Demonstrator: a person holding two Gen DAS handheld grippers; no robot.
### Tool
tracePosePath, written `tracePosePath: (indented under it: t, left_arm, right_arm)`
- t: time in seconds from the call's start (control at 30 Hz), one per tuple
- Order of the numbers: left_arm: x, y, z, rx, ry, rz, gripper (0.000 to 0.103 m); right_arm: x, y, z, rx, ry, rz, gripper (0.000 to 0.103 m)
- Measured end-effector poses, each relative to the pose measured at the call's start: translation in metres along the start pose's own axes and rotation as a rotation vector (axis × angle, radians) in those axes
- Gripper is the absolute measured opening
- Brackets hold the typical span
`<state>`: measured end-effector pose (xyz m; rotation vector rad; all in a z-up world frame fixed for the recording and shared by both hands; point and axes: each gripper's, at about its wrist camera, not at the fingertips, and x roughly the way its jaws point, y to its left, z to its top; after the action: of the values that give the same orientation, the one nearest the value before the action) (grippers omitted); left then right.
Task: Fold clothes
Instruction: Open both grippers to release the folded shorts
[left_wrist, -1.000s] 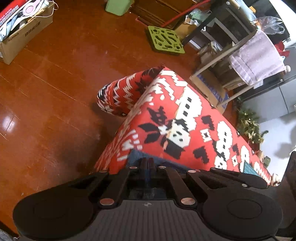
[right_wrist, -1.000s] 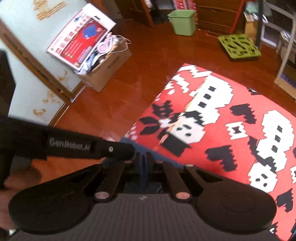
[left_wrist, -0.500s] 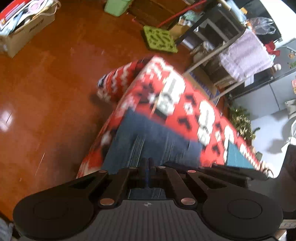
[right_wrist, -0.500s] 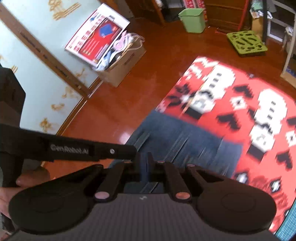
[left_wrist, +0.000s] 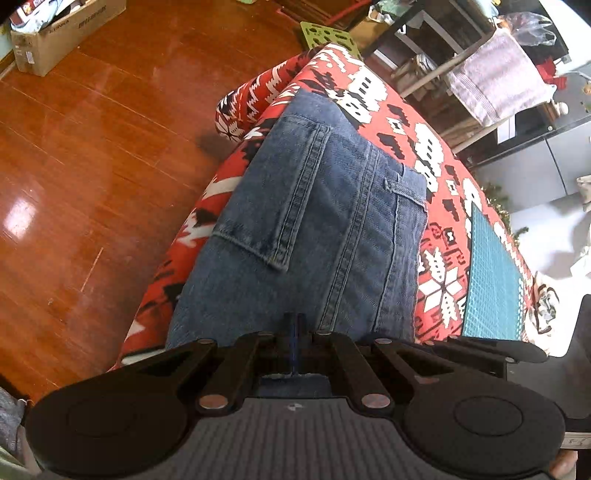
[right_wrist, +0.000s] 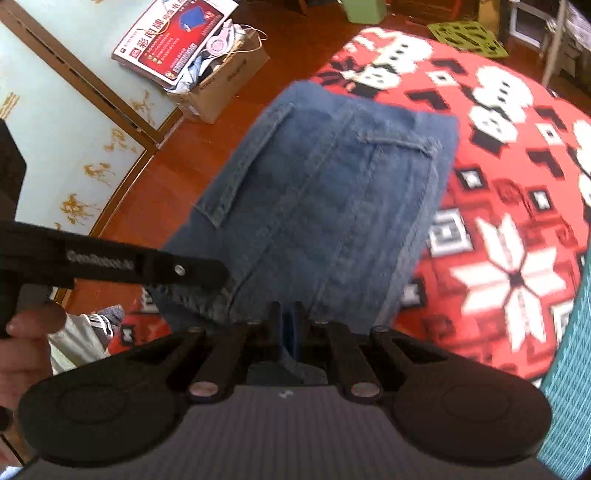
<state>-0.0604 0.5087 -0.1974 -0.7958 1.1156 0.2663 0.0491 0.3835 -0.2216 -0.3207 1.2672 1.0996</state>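
Observation:
Blue denim jeans (left_wrist: 314, 229) lie folded on a table covered with a red, white and black patterned cloth (left_wrist: 417, 147), a back pocket facing up. My left gripper (left_wrist: 294, 334) is shut on the near edge of the jeans, denim pinched between its fingers. In the right wrist view the same jeans (right_wrist: 325, 206) stretch away from my right gripper (right_wrist: 288, 325), which is also shut on their near edge. The left gripper's black handle (right_wrist: 110, 262) and a person's hand (right_wrist: 26, 343) show at the left of that view.
A teal cutting mat (left_wrist: 491, 280) lies on the cloth right of the jeans. Wooden floor (left_wrist: 92, 166) lies left of the table, with a cardboard box (right_wrist: 218, 85) of papers, a green mat (right_wrist: 467, 35) and a metal rack with a towel (left_wrist: 495, 81) beyond.
Both grippers pulled the jeans' edge back toward the near side; the denim, barely visible a second ago, now covers much of the near table as a folded stack.

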Motion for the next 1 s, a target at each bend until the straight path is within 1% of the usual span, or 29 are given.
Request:
tracePosePath:
  t: [0.1, 0.2, 0.3, 0.37, 0.47, 0.5, 0.53, 0.57, 0.6, 0.63, 0.67, 0.7, 0.73, 0.8, 0.83, 0.87, 0.9, 0.93, 1.0]
  left_arm:
    - [-0.005, -0.006, -0.010, 0.026, -0.007, 0.030, 0.001]
    - [-0.014, -0.019, -0.022, 0.074, -0.010, 0.082, 0.001]
    - [-0.029, -0.040, -0.039, 0.139, -0.050, 0.098, 0.001]
    - [-0.037, -0.052, -0.049, 0.158, -0.083, 0.097, 0.002]
    - [-0.044, -0.067, -0.061, 0.154, -0.138, 0.127, 0.004]
    - [-0.045, -0.071, -0.065, 0.149, -0.156, 0.140, 0.005]
    - [-0.045, -0.074, -0.069, 0.141, -0.181, 0.147, 0.010]
    - [-0.046, -0.075, -0.073, 0.129, -0.209, 0.146, 0.014]
    - [-0.047, -0.075, -0.077, 0.117, -0.234, 0.144, 0.021]
    - [-0.047, -0.075, -0.081, 0.105, -0.263, 0.141, 0.025]
    - [-0.047, -0.075, -0.085, 0.094, -0.293, 0.140, 0.026]
    - [-0.046, -0.074, -0.089, 0.081, -0.318, 0.138, 0.027]
    - [-0.044, -0.073, -0.093, 0.063, -0.343, 0.128, 0.032]
    - [-0.041, -0.068, -0.102, 0.033, -0.387, 0.116, 0.034]
    - [-0.039, -0.067, -0.108, 0.028, -0.406, 0.131, 0.037]
    - [-0.038, -0.067, -0.114, 0.030, -0.423, 0.150, 0.039]
    - [-0.037, -0.067, -0.119, 0.034, -0.434, 0.166, 0.044]
    - [-0.035, -0.066, -0.125, 0.043, -0.435, 0.180, 0.046]
    - [-0.037, -0.065, -0.140, 0.064, -0.449, 0.183, 0.048]
  right_arm:
    - [-0.006, 0.000, -0.006, 0.002, 0.006, -0.022, 0.004]
    - [-0.020, 0.001, -0.012, -0.005, 0.007, -0.034, 0.006]
    - [-0.040, 0.004, -0.019, -0.028, -0.022, -0.043, 0.008]
    - [-0.054, 0.005, -0.025, -0.051, -0.041, -0.064, 0.010]
    - [-0.071, 0.005, -0.031, -0.069, -0.070, -0.080, 0.010]
    - [-0.075, 0.004, -0.033, -0.069, -0.082, -0.082, 0.012]
    - [-0.077, 0.004, -0.035, -0.072, -0.095, -0.082, 0.014]
    - [-0.079, 0.002, -0.036, -0.078, -0.110, -0.085, 0.022]
    - [-0.078, 0.003, -0.038, -0.096, -0.121, -0.103, 0.030]
    - [-0.077, 0.003, -0.041, -0.116, -0.132, -0.122, 0.032]
    - [-0.074, 0.003, -0.043, -0.143, -0.135, -0.145, 0.033]
    - [-0.070, 0.004, -0.046, -0.165, -0.140, -0.161, 0.036]
    - [-0.067, 0.003, -0.050, -0.177, -0.152, -0.164, 0.039]
    - [-0.064, 0.002, -0.059, -0.181, -0.182, -0.164, 0.045]
    - [-0.063, 0.002, -0.065, -0.182, -0.202, -0.164, 0.048]
    - [-0.062, 0.003, -0.070, -0.184, -0.219, -0.169, 0.054]
    - [-0.062, 0.005, -0.076, -0.186, -0.237, -0.174, 0.059]
    - [-0.063, 0.007, -0.082, -0.187, -0.247, -0.180, 0.060]
    - [-0.064, 0.012, -0.095, -0.193, -0.263, -0.189, 0.064]
